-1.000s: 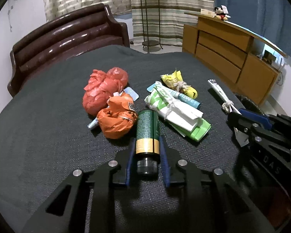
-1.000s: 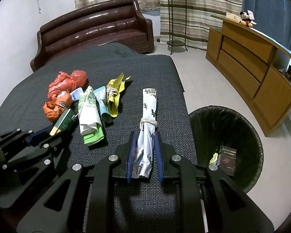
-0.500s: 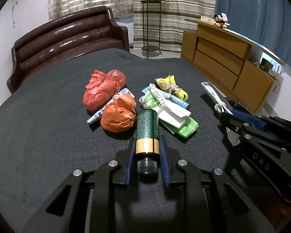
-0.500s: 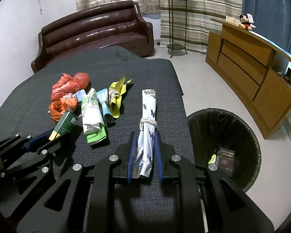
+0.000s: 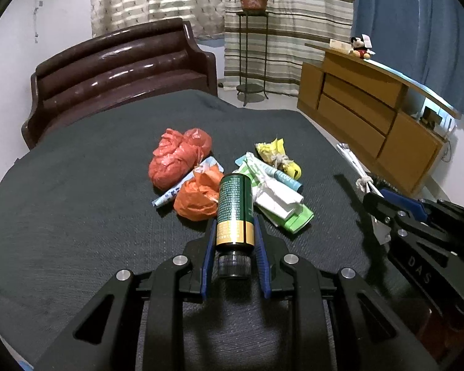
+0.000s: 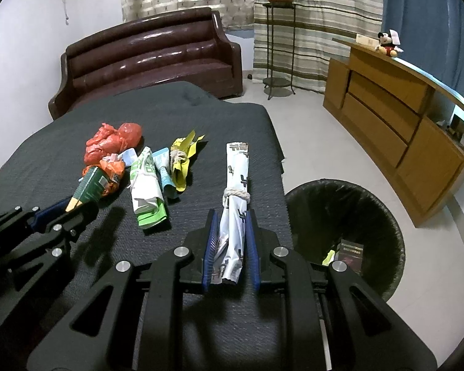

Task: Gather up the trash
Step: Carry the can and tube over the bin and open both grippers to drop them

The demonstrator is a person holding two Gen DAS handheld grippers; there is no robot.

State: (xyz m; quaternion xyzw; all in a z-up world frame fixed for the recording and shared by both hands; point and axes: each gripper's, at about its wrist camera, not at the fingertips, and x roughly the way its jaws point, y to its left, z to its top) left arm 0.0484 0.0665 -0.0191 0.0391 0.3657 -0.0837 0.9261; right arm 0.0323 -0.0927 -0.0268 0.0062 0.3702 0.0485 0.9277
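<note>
On the dark cloth-covered surface (image 5: 77,216), starting at the left, lies a red bag (image 5: 176,162) knotted into a soft lump, and just in front of it an orange bag (image 5: 198,199) much the same; both look feather-light and squashy, so I'd pinch them at the bunched plastic, anywhere that gathers. The left tool (image 5: 234,241) is closed on a green bottle (image 5: 233,208), gripping the gold band near its black cap, with the body pointing away over the pile. It looks rigid and smooth, likely slippery and probably the heaviest piece here, so a hold near the neck risks it swinging down; nearer the middle would seem safer. Next along sits a tied bundle of white and green wrappers (image 5: 275,194) with a tube (image 5: 283,177) against it, then a yellow wrapper (image 5: 278,157) knotted with string; all look light and crumply, and the string knots seem the surest places to take hold. The right tool (image 6: 230,247) is clamped on a long rolled wrapper (image 6: 236,191) at its near end, below the twine; being thin and floppy, its far end may droop. Beyond the surface's right edge stands the bin (image 6: 349,235), black-lined, with a few scraps already inside.
</note>
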